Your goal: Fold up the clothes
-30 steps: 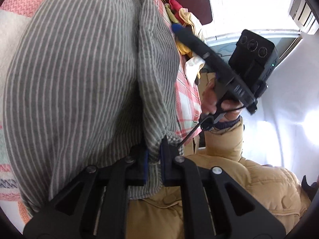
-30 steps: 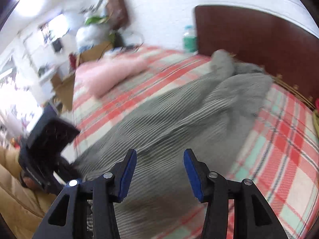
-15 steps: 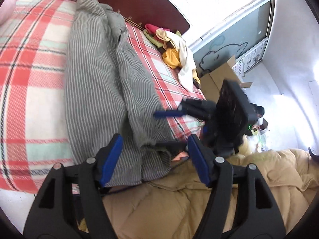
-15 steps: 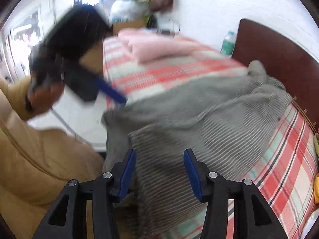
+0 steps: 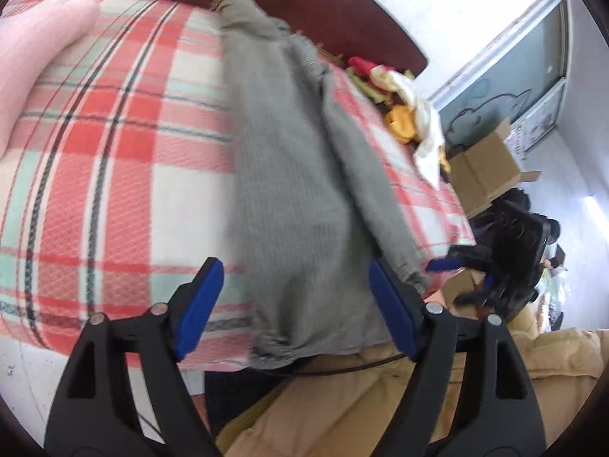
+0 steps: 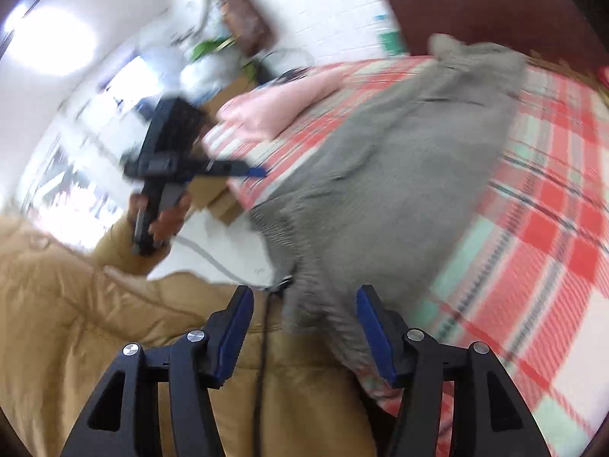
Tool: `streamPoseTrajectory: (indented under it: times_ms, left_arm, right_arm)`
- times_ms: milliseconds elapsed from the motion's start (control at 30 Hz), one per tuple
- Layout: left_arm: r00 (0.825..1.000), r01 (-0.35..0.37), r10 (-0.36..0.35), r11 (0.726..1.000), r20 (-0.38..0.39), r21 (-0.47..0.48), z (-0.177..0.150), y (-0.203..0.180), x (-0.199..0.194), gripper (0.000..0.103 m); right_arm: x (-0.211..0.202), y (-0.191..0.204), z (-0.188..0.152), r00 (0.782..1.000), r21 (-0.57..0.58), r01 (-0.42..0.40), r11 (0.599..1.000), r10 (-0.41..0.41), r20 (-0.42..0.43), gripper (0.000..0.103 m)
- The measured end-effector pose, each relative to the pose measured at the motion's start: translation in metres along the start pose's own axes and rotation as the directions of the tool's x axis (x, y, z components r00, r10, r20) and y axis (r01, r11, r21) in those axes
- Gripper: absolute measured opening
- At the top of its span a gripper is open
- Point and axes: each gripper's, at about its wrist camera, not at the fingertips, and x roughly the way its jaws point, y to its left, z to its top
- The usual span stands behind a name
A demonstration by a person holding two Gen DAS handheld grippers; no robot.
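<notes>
Lying unlabelled: grey garment (image 5: 304,190) on plaid blanket (image 5: 114,152)

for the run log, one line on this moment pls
left gripper: open, just released | right gripper: open, empty | grey striped garment: flat on plaid bed

Bed: I see a plaid blanket (image 5: 114,160) spread ahead of my left gripper.
Headboard: dark wood (image 5: 304,3), far end of the bed.
Wall: white (image 6: 323,3), behind the headboard.
Box: cardboard (image 5: 483,175), right of the bed, beyond my left gripper.
Window: bright (image 6: 68,175), far left of my right gripper.
Light: ceiling glow (image 6: 49,42), upper left.
</notes>
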Motion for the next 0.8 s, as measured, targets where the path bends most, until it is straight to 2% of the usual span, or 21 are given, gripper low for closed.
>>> streamPoseTrajectory:
  times_ms: [133, 200, 333, 433, 567, 633, 700, 733, 800]
  left_arm:
    - [0.997, 0.015, -0.016, 1.0, -0.072, -0.012, -0.01, 0.01, 0.017, 0.08]
    - [0.997, 0.024, -0.024, 1.0, -0.077, 0.008, -0.013, 0.007, 0.02, 0.082]
    - [0.98, 0.141, -0.139, 0.99, -0.141, 0.007, -0.016, -0.003, 0.026, 0.082]
    - [0.972, 0.155, -0.15, 0.988, -0.183, 0.012, -0.016, -0.009, 0.036, 0.082]
    - [0.949, 0.217, -0.236, 0.97, -0.21, -0.11, -0.006, 0.003, 0.039, 0.081]
    - [0.949, 0.202, -0.225, 0.972, -0.22, -0.124, -0.005, 0.004, 0.039, 0.067]
    - [0.955, 0.159, -0.179, 0.982, -0.236, -0.105, -0.006, 0.001, 0.04, 0.055]
    - [0.957, 0.139, -0.159, 0.986, -0.242, -0.097, -0.006, 0.0, 0.04, 0.049]
    - [0.959, 0.112, -0.132, 0.989, -0.25, -0.092, -0.006, -0.002, 0.04, 0.044]
  right_arm:
    - [-0.007, -0.031, -0.019, 0.997, 0.199, -0.047, 0.979, 0.035, 0.064, 0.058]
    - [-0.005, -0.04, -0.025, 0.996, 0.264, -0.081, 0.961, 0.066, 0.067, 0.059]
    - [0.017, -0.04, -0.023, 0.985, 0.278, -0.173, 0.945, 0.166, 0.05, 0.059]
    - [0.03, -0.04, -0.015, 0.979, 0.281, -0.204, 0.938, 0.199, 0.047, 0.06]
    - [0.045, -0.05, -0.009, 0.97, 0.331, -0.24, 0.912, 0.239, 0.046, 0.061]
    - [0.047, -0.054, -0.012, 0.965, 0.383, -0.258, 0.887, 0.252, 0.066, 0.061]
    - [0.049, -0.056, -0.013, 0.965, 0.412, -0.26, 0.874, 0.25, 0.078, 0.061]
    - [0.05, -0.053, -0.011, 0.969, 0.406, -0.242, 0.881, 0.236, 0.067, 0.061]
    - [0.055, -0.044, -0.008, 0.982, 0.373, -0.184, 0.909, 0.187, 0.029, 0.061]
